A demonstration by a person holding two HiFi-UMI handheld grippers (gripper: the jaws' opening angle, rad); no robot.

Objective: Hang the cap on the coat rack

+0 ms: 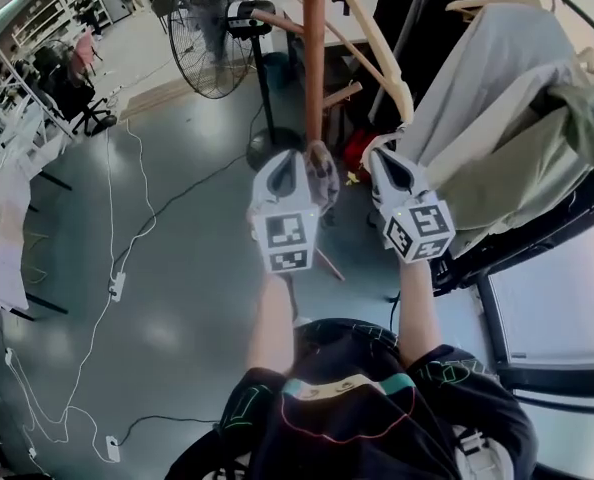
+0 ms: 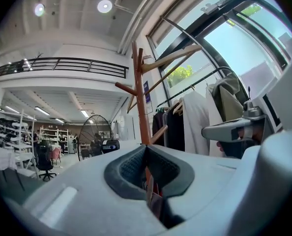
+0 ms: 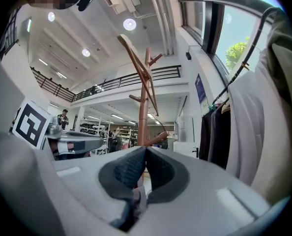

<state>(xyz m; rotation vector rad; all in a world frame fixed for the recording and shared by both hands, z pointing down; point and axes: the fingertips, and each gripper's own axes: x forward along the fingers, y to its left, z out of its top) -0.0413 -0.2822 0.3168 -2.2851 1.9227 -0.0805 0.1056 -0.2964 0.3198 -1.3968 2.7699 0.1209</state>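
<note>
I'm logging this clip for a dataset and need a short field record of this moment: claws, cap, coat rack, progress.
left claw: shut on the cap
right claw: shut, with a fold of fabric pinched between its jaws
cap: held up between the two claws, close to the pole; contact cannot be told
coat rack: wooden, upright, pegs angled upward
cap on a peg: not yet
nearby: garments on a rail at right, standing fan behind

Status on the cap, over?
Left gripper, right gripper both shut on grey-brown fabric cap. Cap beside brown wooden coat rack, not hung. No obstruction seen.
</note>
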